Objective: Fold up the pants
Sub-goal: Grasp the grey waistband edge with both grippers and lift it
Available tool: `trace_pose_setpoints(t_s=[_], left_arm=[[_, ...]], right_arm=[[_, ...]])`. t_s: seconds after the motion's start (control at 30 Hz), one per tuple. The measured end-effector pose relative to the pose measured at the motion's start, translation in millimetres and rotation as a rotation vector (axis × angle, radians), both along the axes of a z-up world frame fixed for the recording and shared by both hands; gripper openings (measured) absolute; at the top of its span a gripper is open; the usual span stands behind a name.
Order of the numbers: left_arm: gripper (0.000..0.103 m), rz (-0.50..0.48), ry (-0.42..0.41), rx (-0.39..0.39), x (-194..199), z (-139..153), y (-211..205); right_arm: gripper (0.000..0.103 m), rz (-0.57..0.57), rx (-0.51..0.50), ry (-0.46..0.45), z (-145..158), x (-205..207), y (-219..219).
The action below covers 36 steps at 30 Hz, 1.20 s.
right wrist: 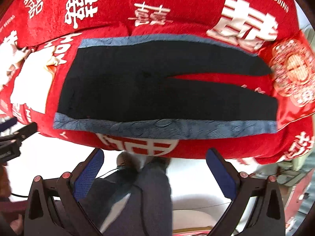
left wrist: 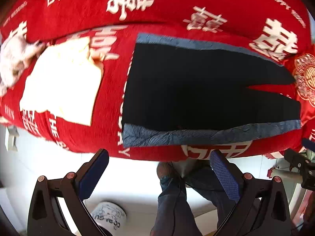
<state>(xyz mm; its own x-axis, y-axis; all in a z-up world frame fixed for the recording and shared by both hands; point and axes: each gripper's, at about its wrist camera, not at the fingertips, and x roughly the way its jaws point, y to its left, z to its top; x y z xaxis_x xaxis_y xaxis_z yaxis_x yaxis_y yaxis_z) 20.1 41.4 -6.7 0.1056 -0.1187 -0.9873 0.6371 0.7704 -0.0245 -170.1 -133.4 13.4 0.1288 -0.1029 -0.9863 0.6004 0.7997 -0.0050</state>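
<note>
Black pants with blue-grey side stripes lie flat on a red bed, waist to the left, the two legs parted at the right. They also show in the right wrist view. My left gripper is open and empty, held off the bed's near edge, below the near blue stripe. My right gripper is open and empty too, off the near edge below the near stripe. The right gripper's tip shows at the far right of the left wrist view.
The red bedspread carries white characters. A folded cream garment and a white fluffy item lie left of the pants. A red and gold cushion lies at the leg ends. The person's legs stand on the white floor.
</note>
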Motion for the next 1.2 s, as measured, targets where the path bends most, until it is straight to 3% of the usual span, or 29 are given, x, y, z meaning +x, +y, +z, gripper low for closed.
trace_pose_setpoints(t_s=[0.27, 0.4, 0.53, 0.63, 0.7, 0.77, 0.83, 0.87, 0.9, 0.93, 1.0, 1.07, 1.13, 1.2], left_arm=[[0.103, 0.146, 0.086, -0.02, 16, -63, 12], [0.103, 0.219, 0.056, -0.053, 29, -80, 13], [0.103, 0.108, -0.099, -0.044, 31, -86, -13], [0.103, 0.009, -0.152, -0.044, 32, -105, -38], [0.103, -0.035, -0.194, -0.021, 34, -122, -51], [0.103, -0.047, -0.238, 0.019, 38, -137, -57], [0.103, -0.046, -0.275, 0.096, 43, -156, -54], [0.103, -0.038, -0.267, 0.122, 47, -166, -48], [0.103, -0.011, -0.242, 0.044, 52, -167, -36], [0.103, 0.006, -0.216, 0.024, 55, -169, -29], [0.103, 0.014, -0.181, 0.001, 59, -169, -21], [0.103, 0.02, -0.153, 0.006, 60, -167, -17], [0.103, 0.061, -0.083, 0.012, 62, -165, -10], [0.103, 0.134, 0.021, -0.049, 62, -161, 5]], right_arm=[[0.103, -0.065, 0.427, -0.164, -85, 19, -3], [0.103, -0.093, 0.557, -0.212, -132, 31, 2], [0.103, -0.145, 0.516, -0.191, -161, 29, -7], [0.101, -0.165, 0.397, -0.278, -144, 24, -24], [0.099, -0.147, 0.288, -0.288, -137, 30, -36], [0.083, -0.125, 0.241, -0.281, -141, 39, -45], [0.059, -0.097, 0.235, -0.224, -158, 47, -53], [0.054, -0.091, 0.237, -0.201, -168, 46, -56], [0.046, -0.089, 0.243, -0.203, -172, 44, -59], [0.043, -0.084, 0.245, -0.236, -171, 36, -61], [0.043, -0.1, 0.285, -0.236, -173, 21, -60], [0.048, -0.157, 0.403, -0.274, -179, 2, -61], [0.061, -0.213, 0.54, -0.31, -190, -18, -56], [0.065, -0.254, 0.622, -0.339, -203, -26, -45]])
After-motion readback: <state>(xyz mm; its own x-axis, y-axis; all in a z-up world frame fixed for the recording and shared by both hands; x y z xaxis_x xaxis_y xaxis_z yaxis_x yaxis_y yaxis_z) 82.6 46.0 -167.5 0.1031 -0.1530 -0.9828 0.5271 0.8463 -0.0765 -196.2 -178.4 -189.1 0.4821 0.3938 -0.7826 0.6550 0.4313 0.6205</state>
